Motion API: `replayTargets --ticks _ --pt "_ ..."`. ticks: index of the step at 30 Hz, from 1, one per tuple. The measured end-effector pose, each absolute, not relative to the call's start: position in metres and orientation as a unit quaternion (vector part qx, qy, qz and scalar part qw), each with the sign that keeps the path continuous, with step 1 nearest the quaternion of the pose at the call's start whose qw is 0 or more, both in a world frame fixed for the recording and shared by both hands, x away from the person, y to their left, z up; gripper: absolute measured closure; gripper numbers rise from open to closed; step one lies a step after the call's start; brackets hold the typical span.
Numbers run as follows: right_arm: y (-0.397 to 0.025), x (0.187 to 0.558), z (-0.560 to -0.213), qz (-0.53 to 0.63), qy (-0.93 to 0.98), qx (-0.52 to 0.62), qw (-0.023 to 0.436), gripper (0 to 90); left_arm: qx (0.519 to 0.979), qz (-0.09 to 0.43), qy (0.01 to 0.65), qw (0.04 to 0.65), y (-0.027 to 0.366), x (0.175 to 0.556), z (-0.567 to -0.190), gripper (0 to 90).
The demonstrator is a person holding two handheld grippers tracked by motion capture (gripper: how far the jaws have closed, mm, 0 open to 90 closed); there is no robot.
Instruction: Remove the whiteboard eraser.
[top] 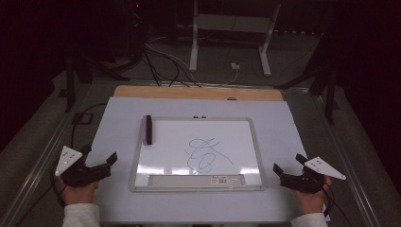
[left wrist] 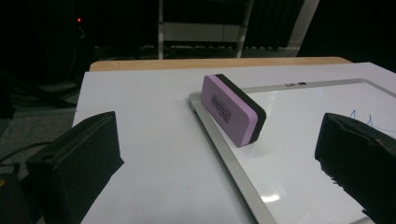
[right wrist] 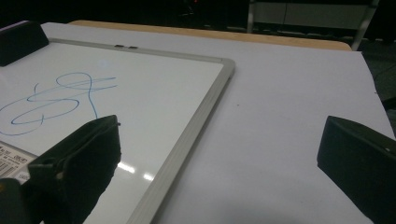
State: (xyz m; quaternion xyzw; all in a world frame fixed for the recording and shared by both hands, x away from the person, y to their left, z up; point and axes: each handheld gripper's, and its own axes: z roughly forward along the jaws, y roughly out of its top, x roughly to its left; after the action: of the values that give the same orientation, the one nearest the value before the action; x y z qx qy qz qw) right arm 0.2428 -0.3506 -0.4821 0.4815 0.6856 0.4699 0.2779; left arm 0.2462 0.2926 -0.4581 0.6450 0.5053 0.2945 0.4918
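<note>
The 2 grippers, left [top: 97,166] and right [top: 289,172], are resting with jaws spread, holding nothing. The eraser [top: 148,129] is sitting at the whiteboard's [top: 255,142] upper-left corner, left of center frame. Best approach: pinching its long sides squarely before wiping the scribble [top: 204,153].

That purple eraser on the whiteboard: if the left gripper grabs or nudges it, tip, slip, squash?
The eraser stands on a long narrow edge, leaning toward the whiteboard frame, so a sideways nudge probably topples it. Its black felt layer and foam-looking body suggest it's light and slightly squashy. On the glossy board it may slide easily. The left gripper is open beside the board.
</note>
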Motion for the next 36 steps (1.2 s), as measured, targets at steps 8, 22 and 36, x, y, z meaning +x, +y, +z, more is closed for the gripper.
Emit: replayTargets --ticks 8,22,36 --pt "-0.35 0.243 -0.482 0.469 0.687 0.481 0.278 0.0 0.651 0.28 0.51 0.488 0.287 0.268 -0.45 1.1" --pt "-0.351 0.244 -0.484 0.468 0.687 0.483 0.276 0.0 0.675 0.257 0.499 0.48 0.263 0.297 -0.45 1.5" --pt "-0.35 0.245 -0.484 0.468 0.687 0.484 0.273 0.0 0.69 0.246 0.497 0.465 0.245 0.325 -0.451 2.4"
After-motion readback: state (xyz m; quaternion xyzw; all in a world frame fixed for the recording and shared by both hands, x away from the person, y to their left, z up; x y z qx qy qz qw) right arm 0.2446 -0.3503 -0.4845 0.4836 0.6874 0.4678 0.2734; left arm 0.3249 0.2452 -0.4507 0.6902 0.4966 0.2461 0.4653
